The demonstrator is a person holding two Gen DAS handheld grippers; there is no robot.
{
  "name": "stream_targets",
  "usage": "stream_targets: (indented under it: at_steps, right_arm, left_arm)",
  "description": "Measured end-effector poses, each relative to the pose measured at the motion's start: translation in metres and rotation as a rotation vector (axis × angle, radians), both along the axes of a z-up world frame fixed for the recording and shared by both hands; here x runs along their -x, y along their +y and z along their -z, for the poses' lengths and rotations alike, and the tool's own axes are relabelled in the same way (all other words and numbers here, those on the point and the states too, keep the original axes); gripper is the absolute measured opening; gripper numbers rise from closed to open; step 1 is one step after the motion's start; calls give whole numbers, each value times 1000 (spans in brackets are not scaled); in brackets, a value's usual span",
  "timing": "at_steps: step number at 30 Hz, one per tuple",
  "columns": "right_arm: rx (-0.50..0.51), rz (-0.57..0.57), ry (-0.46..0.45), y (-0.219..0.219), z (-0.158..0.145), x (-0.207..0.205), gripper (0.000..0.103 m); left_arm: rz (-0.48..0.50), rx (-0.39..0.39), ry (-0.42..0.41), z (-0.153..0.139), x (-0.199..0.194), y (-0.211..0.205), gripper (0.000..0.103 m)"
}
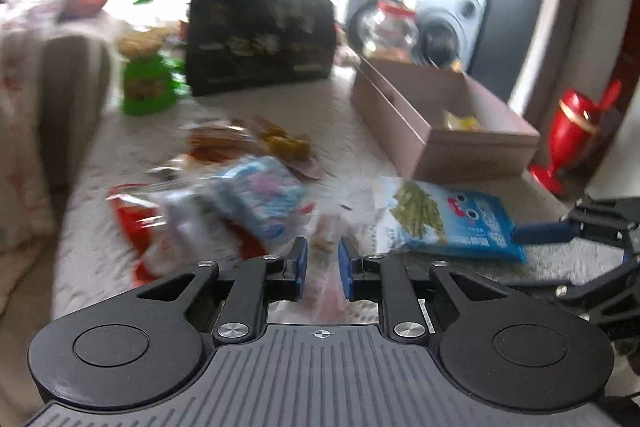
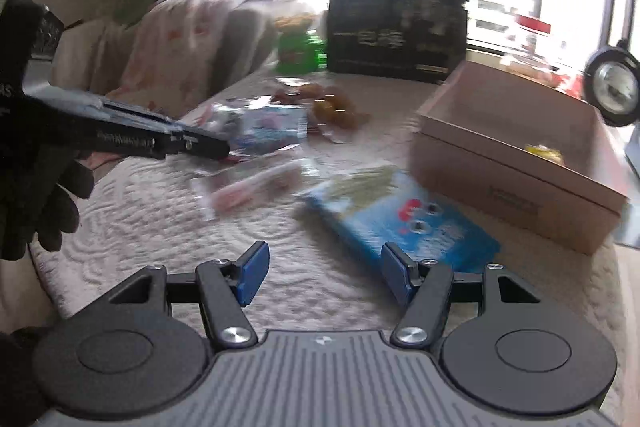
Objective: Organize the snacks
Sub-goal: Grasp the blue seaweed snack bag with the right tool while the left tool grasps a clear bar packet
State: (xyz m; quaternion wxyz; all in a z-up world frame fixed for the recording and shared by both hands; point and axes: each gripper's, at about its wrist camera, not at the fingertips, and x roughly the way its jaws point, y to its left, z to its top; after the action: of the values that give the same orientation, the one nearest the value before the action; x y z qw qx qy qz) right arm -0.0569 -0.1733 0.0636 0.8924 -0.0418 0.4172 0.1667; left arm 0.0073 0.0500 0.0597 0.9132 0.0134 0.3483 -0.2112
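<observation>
My left gripper (image 1: 322, 257) is shut on a clear plastic snack packet (image 1: 326, 283) with pinkish contents; the packet also shows in the right wrist view (image 2: 252, 187), blurred. My right gripper (image 2: 324, 269) is open and empty just above the white quilted cloth, with one blue pad by the blue seaweed snack bag (image 2: 404, 223). That bag lies right of the left gripper (image 1: 452, 221). A pile of snack packets (image 1: 248, 195) lies ahead. An open pink cardboard box (image 1: 444, 123) holds a yellow packet (image 1: 462, 121).
A black gift bag (image 1: 260, 35), a green snack jar (image 1: 146, 83) and a clear jar with a red lid (image 1: 390, 27) stand at the back. A red ornament (image 1: 568, 131) stands off the right edge. A draped chair (image 1: 44, 75) is at left.
</observation>
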Motion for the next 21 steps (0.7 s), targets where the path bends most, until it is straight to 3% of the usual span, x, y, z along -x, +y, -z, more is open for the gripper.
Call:
stream_targets:
  at_steps: [4, 8, 13, 15, 17, 21]
  right_arm:
    - [-16, 75, 3, -20, 14, 3, 62]
    - [-14, 109, -9, -29, 30, 10, 62]
    - [-19, 52, -66, -29, 19, 8, 62]
    - [4, 5, -108, -28, 9, -2, 63]
    - [0, -53, -112, -32, 6, -20, 72]
    - [-57, -58, 9, -50, 18, -65, 72]
  left_arm:
    - [64, -76, 60, 12, -8, -21, 24]
    - [110, -199, 4, 20, 1, -43, 26]
    - [155, -229, 20, 22, 1, -56, 52]
    - [183, -228, 30, 23, 2, -60, 71]
    - [217, -210, 53, 25, 2, -62, 82]
    - [235, -166, 46, 21, 5, -58, 81]
